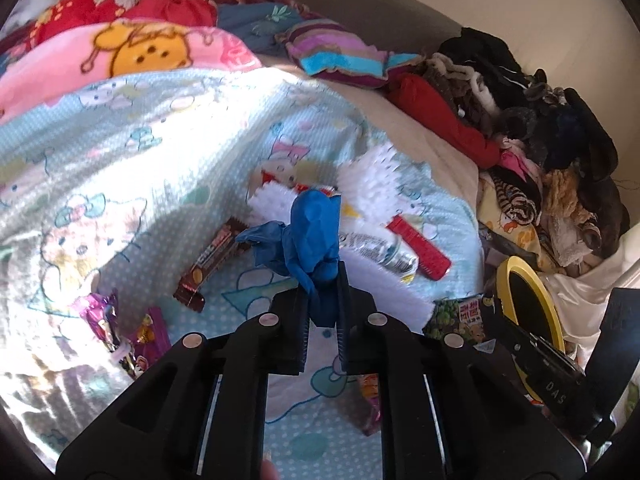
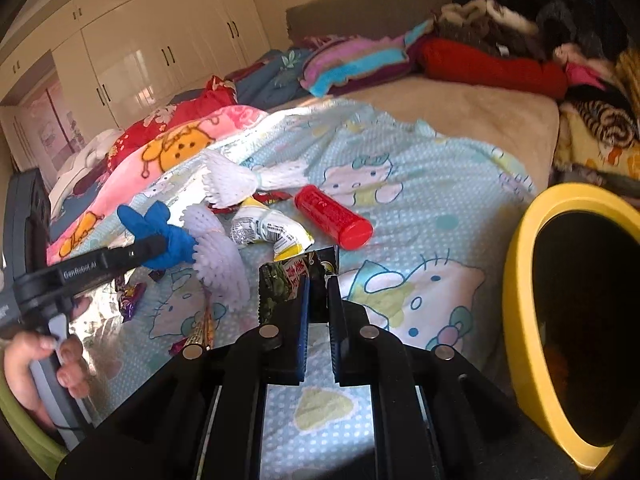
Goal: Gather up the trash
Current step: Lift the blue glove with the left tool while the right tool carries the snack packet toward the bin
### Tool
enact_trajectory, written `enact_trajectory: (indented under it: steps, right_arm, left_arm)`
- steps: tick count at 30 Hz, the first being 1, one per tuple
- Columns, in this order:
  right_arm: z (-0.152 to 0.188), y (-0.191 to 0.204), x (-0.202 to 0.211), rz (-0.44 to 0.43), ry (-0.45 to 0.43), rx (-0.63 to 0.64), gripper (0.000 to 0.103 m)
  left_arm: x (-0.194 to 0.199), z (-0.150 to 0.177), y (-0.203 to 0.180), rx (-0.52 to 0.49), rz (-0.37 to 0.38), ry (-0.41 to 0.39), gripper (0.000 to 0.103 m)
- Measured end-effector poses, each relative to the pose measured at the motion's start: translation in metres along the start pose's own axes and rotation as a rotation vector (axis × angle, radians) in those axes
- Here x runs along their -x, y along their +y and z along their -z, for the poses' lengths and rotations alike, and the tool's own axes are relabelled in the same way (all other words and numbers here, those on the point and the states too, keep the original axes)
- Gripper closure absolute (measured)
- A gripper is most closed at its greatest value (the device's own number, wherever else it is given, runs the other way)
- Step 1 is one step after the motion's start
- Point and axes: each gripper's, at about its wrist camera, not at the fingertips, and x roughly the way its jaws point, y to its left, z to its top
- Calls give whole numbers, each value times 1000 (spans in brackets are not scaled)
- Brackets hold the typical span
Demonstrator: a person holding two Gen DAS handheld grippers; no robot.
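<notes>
My left gripper (image 1: 322, 280) is shut on a crumpled blue glove (image 1: 310, 236) and holds it above the bed; it also shows in the right wrist view (image 2: 160, 244) with the blue glove (image 2: 160, 228). My right gripper (image 2: 318, 280) is shut on a green and black snack wrapper (image 2: 288, 280), seen in the left wrist view (image 1: 460, 316) too. A yellow-rimmed bin (image 2: 576, 312) stands at the right of the bed. On the bed lie a red tube (image 2: 334, 216), a white crumpled packet (image 2: 268, 232), a brown bar wrapper (image 1: 212, 268) and white foam nets (image 2: 224, 184).
The Hello Kitty sheet (image 2: 420, 208) covers the bed. Blankets (image 1: 120, 52) are piled at the far left, clothes (image 1: 540, 132) at the right. Purple wrappers (image 1: 120, 324) lie at the near left. White wardrobes (image 2: 140, 52) stand behind.
</notes>
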Motion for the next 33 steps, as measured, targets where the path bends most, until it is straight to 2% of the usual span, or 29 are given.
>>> enact_trajectory:
  steps: [7,20,33]
  right_arm:
    - [3,11,17,-5,-40,62,94]
    - [3,13,38,-22,-70,56,94]
    - [-5,3,69,-19,-123,38,94]
  left_arm:
    - [18,-9,-14,-28,13,-48,97]
    - [43,-14,-31,-57,25,-95,98]
    - [57,-13,-63,-109,78,-118,98]
